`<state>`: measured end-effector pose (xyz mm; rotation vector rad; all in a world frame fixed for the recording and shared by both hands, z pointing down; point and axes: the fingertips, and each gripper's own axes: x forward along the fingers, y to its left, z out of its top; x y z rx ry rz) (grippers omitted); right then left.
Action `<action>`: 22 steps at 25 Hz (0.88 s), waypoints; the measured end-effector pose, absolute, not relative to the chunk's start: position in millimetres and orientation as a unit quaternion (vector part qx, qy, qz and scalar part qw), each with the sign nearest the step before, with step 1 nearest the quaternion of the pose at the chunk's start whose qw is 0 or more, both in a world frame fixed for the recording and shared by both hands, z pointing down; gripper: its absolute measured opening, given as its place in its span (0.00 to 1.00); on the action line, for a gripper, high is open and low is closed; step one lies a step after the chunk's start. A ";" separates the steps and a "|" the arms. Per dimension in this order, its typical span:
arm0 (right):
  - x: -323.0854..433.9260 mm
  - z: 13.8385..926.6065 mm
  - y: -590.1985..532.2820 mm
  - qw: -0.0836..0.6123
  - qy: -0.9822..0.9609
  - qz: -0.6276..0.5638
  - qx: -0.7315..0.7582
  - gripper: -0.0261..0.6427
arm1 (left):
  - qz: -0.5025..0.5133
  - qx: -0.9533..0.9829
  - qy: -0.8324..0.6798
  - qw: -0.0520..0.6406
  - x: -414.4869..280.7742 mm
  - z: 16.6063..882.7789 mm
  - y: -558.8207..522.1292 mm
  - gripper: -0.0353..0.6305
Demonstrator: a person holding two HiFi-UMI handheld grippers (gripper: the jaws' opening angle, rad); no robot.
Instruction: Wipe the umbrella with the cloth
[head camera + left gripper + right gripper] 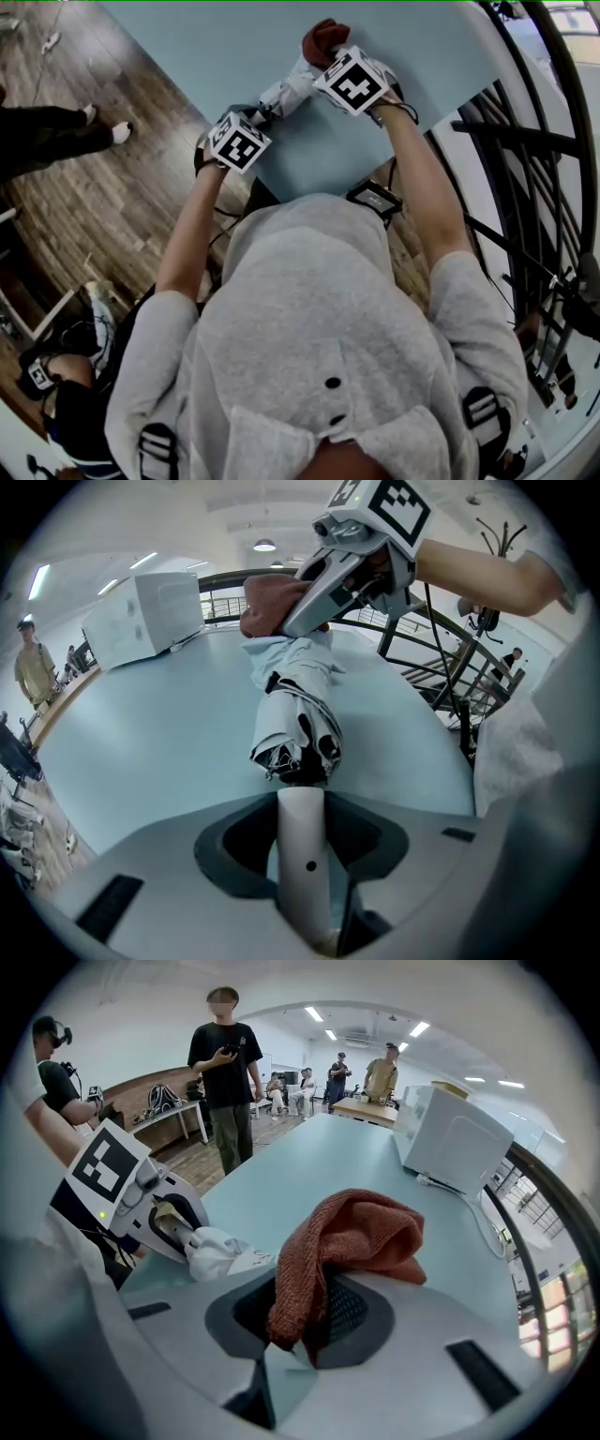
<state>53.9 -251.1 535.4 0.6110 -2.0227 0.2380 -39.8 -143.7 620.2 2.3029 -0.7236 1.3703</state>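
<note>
My left gripper (302,850) is clamped on the white handle (302,813) of the folded umbrella (298,714). The umbrella runs away from me, over the near part of the desk (141,752), toward my right gripper (298,1330). That one pinches a rust-red cloth (352,1237) and presses it on the umbrella's far end.

I judge two risks. The handle looks smooth and round, so a hard stroke could twist the umbrella or pull it out of my left grip. The cloth seems caught by one fold only, so dragging it over the loose canopy pleats could snag it and tug it free.
</note>
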 end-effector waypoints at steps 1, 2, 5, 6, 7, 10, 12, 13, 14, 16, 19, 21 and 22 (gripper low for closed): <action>50.4 536.1 -248.0 0.485 -0.834 0.102 0.245 0.15 | 0.486 0.815 -0.256 0.183 -40.0 620.8 -142.8 0.29; 46.9 536.6 -245.1 0.483 -0.836 0.105 0.239 0.15 | 0.486 0.815 -0.255 0.184 -39.9 621.0 -142.2 0.29; 37.0 538.3 -238.0 0.482 -0.840 0.110 0.223 0.15 | 0.484 0.816 -0.255 0.187 -37.8 620.8 -141.4 0.29; 34.7 539.7 -235.2 0.484 -0.840 0.113 0.219 0.15 | 0.483 0.816 -0.255 0.188 -37.0 620.9 -140.8 0.29; 32.5 541.0 -232.8 0.486 -0.840 0.114 0.215 0.15 | 0.483 0.816 -0.255 0.188 -36.8 620.8 -140.3 0.29; 25.6 544.5 -228.8 0.491 -0.839 0.112 0.207 0.15 | 0.485 0.815 -0.258 0.186 -38.8 620.2 -140.4 0.29; 22.9 544.9 -227.3 0.493 -0.838 0.115 0.203 0.15 | 0.485 0.815 -0.258 0.184 -38.6 619.2 -141.4 0.29; 21.0 544.2 -225.8 0.491 -0.840 0.117 0.199 0.15 | 0.485 0.815 -0.258 0.184 -38.2 618.6 -142.0 0.29; 18.5 543.9 -223.3 0.490 -0.841 0.120 0.194 0.15 | 0.486 0.814 -0.258 0.183 -38.0 618.4 -142.0 0.29; 11.4 545.2 -216.4 0.490 -0.844 0.123 0.179 0.15 | 0.488 0.814 -0.257 0.184 -38.6 618.9 -141.1 0.29; -1.0 549.2 -205.0 0.489 -0.848 0.133 0.153 0.15 | 0.485 0.815 -0.256 0.186 -37.3 619.5 -141.3 0.29; -5.4 551.8 -201.3 0.495 -0.846 0.130 0.147 0.15 | 0.487 0.814 -0.259 0.185 -38.0 619.5 -143.0 0.29; -5.7 552.8 -200.6 0.498 -0.845 0.130 0.147 0.15 | 0.488 0.813 -0.260 0.185 -38.0 619.5 -143.5 0.29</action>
